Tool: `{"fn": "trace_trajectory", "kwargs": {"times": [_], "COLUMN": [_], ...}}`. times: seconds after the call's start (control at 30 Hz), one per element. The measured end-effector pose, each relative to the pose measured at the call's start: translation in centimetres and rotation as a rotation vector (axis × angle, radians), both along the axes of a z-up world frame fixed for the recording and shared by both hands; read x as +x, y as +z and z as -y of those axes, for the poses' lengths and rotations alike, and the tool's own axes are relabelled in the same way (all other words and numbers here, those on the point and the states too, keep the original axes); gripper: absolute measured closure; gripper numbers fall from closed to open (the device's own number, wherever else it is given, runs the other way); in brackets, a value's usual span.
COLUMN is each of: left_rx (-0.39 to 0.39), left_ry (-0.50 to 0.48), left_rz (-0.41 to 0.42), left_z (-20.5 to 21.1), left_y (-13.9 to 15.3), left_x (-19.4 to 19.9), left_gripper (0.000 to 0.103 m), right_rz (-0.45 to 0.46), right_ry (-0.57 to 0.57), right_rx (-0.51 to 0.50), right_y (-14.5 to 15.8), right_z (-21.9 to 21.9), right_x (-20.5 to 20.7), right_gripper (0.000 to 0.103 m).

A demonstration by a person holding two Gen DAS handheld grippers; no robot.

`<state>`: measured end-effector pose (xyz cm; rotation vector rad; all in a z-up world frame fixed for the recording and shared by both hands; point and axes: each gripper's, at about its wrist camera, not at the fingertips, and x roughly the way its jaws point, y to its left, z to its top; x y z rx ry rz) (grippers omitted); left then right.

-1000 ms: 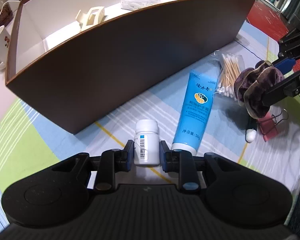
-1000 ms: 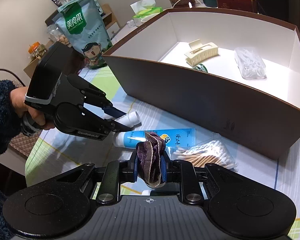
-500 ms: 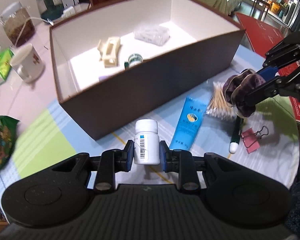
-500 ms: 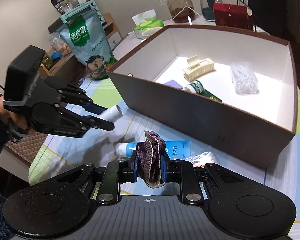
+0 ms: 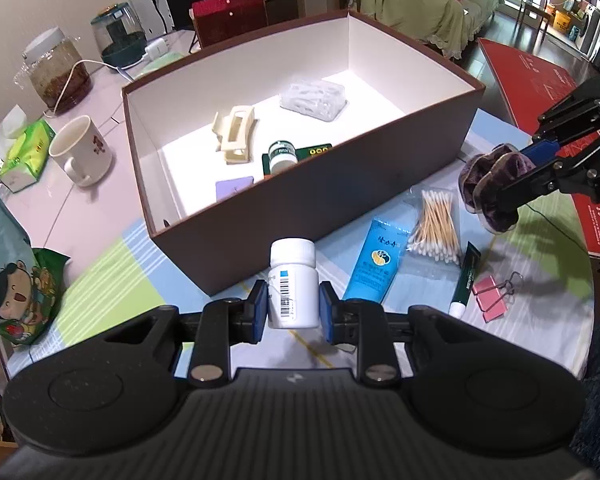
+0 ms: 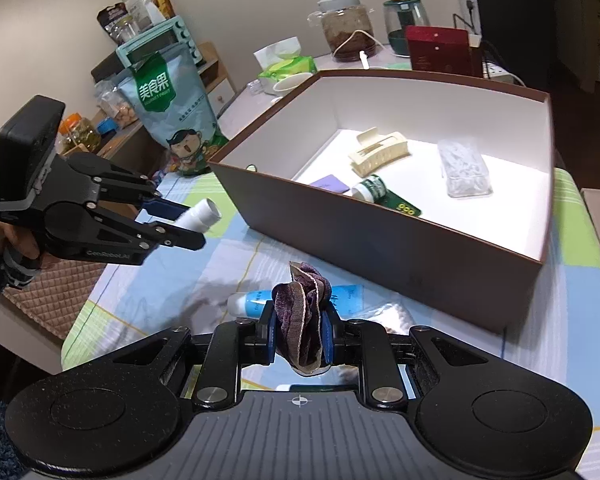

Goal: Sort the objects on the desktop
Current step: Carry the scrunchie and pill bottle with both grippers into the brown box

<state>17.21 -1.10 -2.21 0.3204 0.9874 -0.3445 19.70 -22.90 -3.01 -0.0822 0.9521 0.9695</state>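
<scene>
Both grippers are now higher above the table than a second ago, so the inside of the box shows in full. The brown box (image 5: 340,196) with white inner walls stands on the striped tablecloth (image 5: 100,280); inside it lie a cream hair clip (image 5: 236,132), a clear plastic pack (image 5: 314,98), a small green tube (image 5: 282,156) and a purple card (image 5: 234,187). In front of the box, on the cloth, lie a blue tube (image 5: 376,266), a bag of cotton swabs (image 5: 436,228), a thin dark tube (image 5: 466,280) and a pink binder clip (image 5: 492,296). The left gripper (image 5: 293,304) is clamped on a white pill bottle (image 5: 293,280), held upright in the air before the box's near wall. The right gripper (image 6: 299,336) is clenched on a purple velvet scrunchie (image 6: 302,312), lifted above the blue tube.
</scene>
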Motion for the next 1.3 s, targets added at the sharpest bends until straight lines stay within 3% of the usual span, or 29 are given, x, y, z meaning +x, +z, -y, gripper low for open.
{"fn": "trace_trajectory", "kwargs": {"times": [0.33, 0.77, 1.03, 1.3], "left_rx": [0.011, 0.049, 0.083, 0.048], "left_ry": [0.000, -0.019, -0.008, 0.091], "left_rz": [0.037, 0.118, 0.139, 0.089], "left_z": [0.4, 0.5, 0.8, 0.7], "left_y": [1.6, 5.0, 5.4, 3.7], "left_x": [0.1, 2.8, 6.9, 12.1], "left_gripper": [0.081, 0.081, 0.081, 0.080], "right_rz": [0.015, 0.109, 0.150, 0.093], "right_ry": [-0.066, -0.106, -0.125, -0.145], "right_rx": [0.004, 0.055, 0.080, 0.079], "right_y": [1.3, 5.5, 6.8, 4.7], "right_z": [2.7, 4.0, 2.5, -0.1], "right_x": [1.2, 4.5, 8.0, 12.6], "right_gripper": [0.082, 0.082, 0.082, 0.082]}}
